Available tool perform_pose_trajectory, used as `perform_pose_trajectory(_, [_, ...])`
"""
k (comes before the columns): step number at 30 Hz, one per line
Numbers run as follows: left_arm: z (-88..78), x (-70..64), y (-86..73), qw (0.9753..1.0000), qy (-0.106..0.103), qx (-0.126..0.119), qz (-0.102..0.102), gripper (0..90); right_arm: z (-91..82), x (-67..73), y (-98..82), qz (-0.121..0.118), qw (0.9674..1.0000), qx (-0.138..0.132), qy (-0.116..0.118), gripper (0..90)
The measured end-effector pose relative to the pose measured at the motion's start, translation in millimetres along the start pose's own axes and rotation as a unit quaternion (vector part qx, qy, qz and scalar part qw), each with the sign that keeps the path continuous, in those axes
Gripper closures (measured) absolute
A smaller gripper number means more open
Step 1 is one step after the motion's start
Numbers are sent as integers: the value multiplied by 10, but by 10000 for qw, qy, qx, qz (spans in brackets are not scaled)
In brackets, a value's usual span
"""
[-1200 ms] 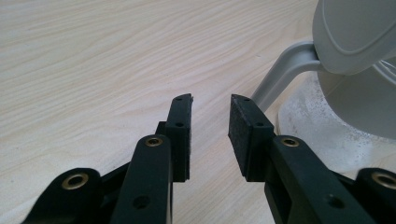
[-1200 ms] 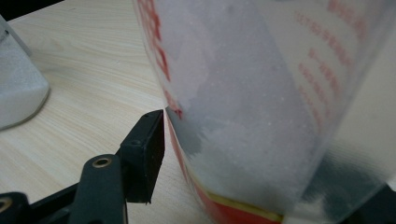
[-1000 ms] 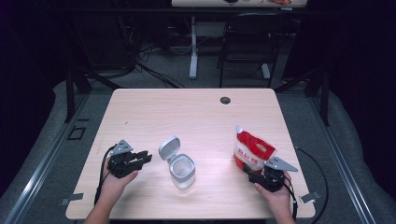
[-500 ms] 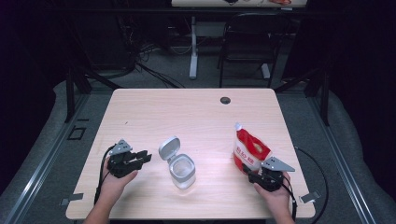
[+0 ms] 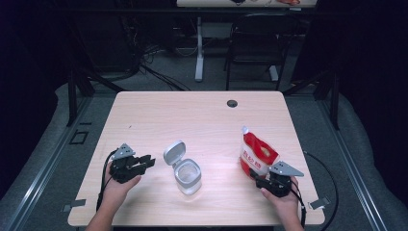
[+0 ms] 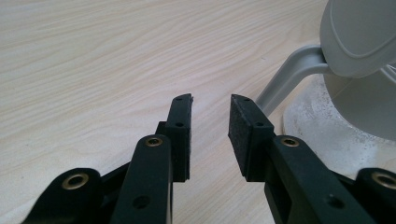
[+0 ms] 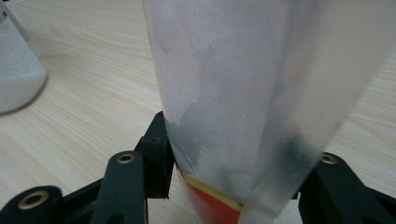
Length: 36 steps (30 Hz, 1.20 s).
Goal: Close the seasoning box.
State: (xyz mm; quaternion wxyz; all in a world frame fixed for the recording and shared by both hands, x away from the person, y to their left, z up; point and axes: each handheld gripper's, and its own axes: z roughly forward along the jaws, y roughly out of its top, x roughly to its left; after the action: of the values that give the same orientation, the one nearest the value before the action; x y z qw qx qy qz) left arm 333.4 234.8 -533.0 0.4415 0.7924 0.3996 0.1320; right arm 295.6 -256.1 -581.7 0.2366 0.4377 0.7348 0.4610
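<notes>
A red and white pouch (image 5: 257, 154) with a small spout stands upright at the table's right front. My right gripper (image 5: 254, 174) is at its base. In the right gripper view the pouch (image 7: 243, 84) sits between the jaws, which have just been closing, and the left pad (image 7: 161, 154) presses on its side; the other pad is hidden behind it. A clear jar (image 5: 187, 175) with its grey flip lid (image 5: 174, 152) open stands at the front middle. My left gripper (image 5: 149, 161) lies on the table left of the jar, open and holding nothing (image 6: 211, 100); the lid (image 6: 359, 37) is to its right.
The wooden table (image 5: 192, 120) has a round cable hole (image 5: 232, 103) near its far edge. The jar (image 7: 16, 74) stands to the left of the pouch, apart from it. Chairs and cables are on the floor beyond the table.
The pouch has shifted very slightly in the right gripper. Both hands and the jar stay where they were.
</notes>
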Motion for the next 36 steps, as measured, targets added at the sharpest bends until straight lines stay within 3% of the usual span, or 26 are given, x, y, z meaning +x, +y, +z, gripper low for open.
perform_pose_trajectory(4, [3, 7, -6, 10000, 2, 27, 3, 702, 24, 14, -6, -27, 9998, -189, -52, 443])
perform_pose_trajectory(10, [20, 2, -15, 10000, -4, 51, -10, 702, 53, 14, 9, 68, 9997, -226, -51, 473])
perform_pose_trajectory(23, [19, 13, -22, 10000, 12, 61, -23, 702, 47, 8, 27, -72, 9999, -138, 19, 508])
perform_pose_trajectory(36, [-2, 28, -19, 10000, 16, 14, -29, 702, 20, 47, 59, -261, 9996, -26, -100, 518])
